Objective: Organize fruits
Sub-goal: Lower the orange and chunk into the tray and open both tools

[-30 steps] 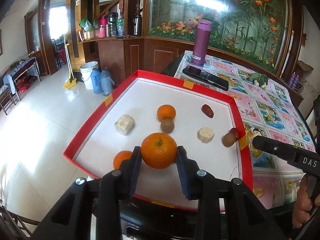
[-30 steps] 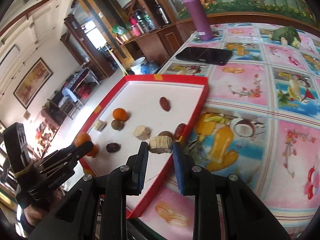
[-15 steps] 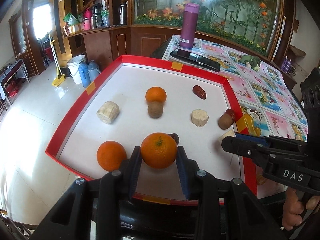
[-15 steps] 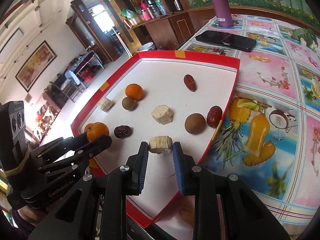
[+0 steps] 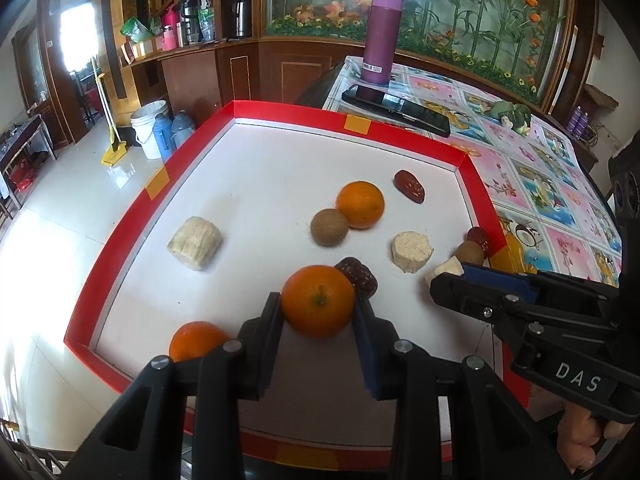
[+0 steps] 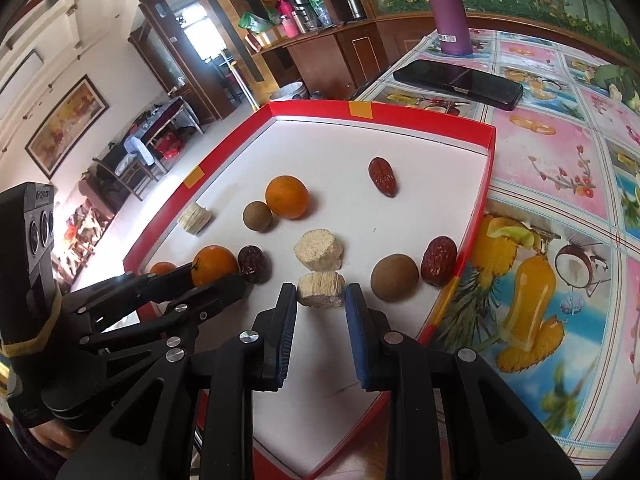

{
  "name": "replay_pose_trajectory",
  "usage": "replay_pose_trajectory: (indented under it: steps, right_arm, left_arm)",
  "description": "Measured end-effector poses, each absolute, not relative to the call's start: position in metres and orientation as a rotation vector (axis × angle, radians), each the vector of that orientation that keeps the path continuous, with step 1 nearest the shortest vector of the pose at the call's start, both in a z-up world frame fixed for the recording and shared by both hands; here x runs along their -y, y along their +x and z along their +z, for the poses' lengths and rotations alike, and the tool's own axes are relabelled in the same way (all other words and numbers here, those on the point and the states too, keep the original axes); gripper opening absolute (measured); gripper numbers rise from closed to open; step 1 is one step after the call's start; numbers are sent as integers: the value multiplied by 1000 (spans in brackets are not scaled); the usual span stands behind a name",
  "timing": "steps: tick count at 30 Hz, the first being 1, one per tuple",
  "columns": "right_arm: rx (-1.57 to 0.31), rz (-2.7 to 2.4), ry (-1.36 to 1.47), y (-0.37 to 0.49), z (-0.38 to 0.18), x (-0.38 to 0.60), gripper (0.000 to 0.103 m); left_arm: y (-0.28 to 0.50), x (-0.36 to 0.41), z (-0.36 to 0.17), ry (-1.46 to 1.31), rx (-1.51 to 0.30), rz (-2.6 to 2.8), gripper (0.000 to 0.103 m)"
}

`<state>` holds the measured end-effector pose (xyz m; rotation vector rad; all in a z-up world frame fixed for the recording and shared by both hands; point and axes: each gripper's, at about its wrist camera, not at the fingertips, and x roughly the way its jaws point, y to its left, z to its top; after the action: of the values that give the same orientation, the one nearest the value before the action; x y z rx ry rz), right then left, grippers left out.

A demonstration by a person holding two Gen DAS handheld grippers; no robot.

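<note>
Two grippers reach over the red-rimmed tray [image 5: 120, 216] with its smooth white floor. The left gripper [image 5: 318, 308] has its narrow jaws clamped on a round, dimpled orange [image 5: 318, 300], just beside a wrinkled dark date [image 5: 360, 276]. The right gripper [image 6: 321, 300] pinches a pale, fibrous banana chunk [image 6: 321, 289] between ribbed blue pads [image 6: 356, 336], close to another cut chunk [image 6: 319, 250] and a round brown fruit [image 6: 394, 278].

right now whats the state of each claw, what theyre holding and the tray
left claw: shut on an orange
right claw: shut on a banana chunk
red tray: lidless, fruit loose inside
second orange: resting in the tray's near corner
</note>
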<state>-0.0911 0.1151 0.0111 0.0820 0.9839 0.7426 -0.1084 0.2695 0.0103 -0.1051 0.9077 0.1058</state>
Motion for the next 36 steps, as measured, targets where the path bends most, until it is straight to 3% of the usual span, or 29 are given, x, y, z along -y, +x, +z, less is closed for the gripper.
replay_pose_trajectory:
  steps: [8, 11, 15, 20, 33, 36]
  right_arm:
    - [-940, 742, 19, -98, 12, -117, 24]
    - [-919, 745, -8, -104, 13, -118, 24]
    - [-897, 757, -20, -107, 13, -114, 25]
    - [-894, 770, -7, -107, 13, -110, 37]
    - [-879, 799, 56, -111, 18, -98, 38]
    - [-879, 791, 73, -112, 19, -93, 39]
  left_arm:
    - [-109, -267, 10, -86, -901, 132, 38]
    - [-110, -266, 10, -87, -900, 141, 47]
    - [-112, -266, 11, -84, -898, 142, 51]
    - [-117, -263, 14, -71, -886, 146, 62]
    - [-126, -261, 16, -66, -877, 159, 74]
    - [-128, -257, 16, -66, -878, 149, 84]
